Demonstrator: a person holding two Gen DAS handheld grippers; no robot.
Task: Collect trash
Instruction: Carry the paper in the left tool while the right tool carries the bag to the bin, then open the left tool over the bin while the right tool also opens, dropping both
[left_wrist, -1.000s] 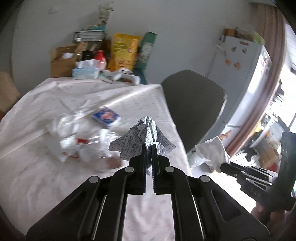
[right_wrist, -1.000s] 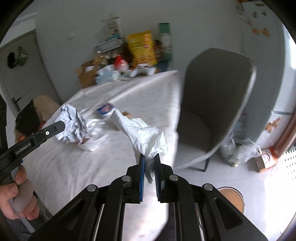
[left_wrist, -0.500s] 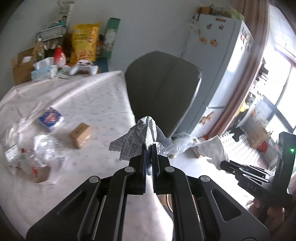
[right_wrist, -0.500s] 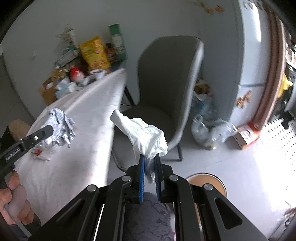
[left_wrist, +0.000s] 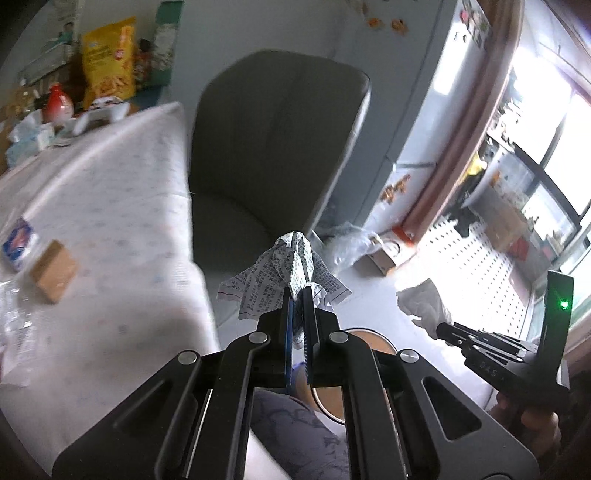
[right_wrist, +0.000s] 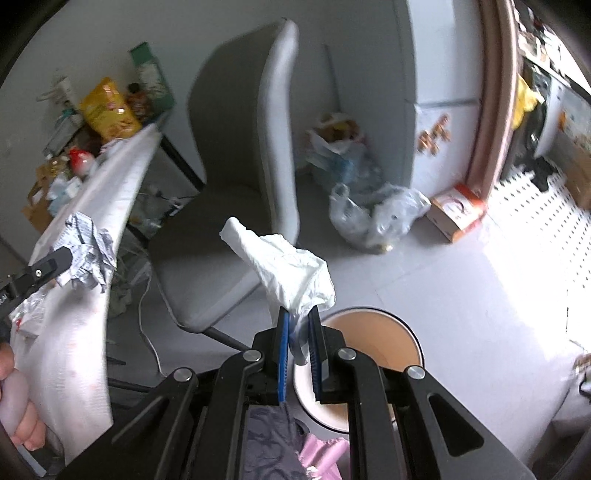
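Below the right gripper (right_wrist: 298, 325), only the right wrist view shows the round bin's (right_wrist: 402, 341) tan interior; the left view shows just its rim. Right gripper clamps a crumpled white tissue (right_wrist: 286, 266). Left gripper (left_wrist: 300, 295) pinches a crumpled printed receipt (left_wrist: 284, 275), grey-lettered and creased, held off the table (left_wrist: 110, 206) edge beside the grey chair (left_wrist: 273, 147).

One chair (right_wrist: 236, 155), one bin (right_wrist: 373, 354), two crumpled scraps, two claws

Left gripper (left_wrist: 299, 295) is held level in the air, jaws clamped shut. Right gripper (right_wrist: 299, 317) is beside it, tilted downward, jaws likewise clamped.
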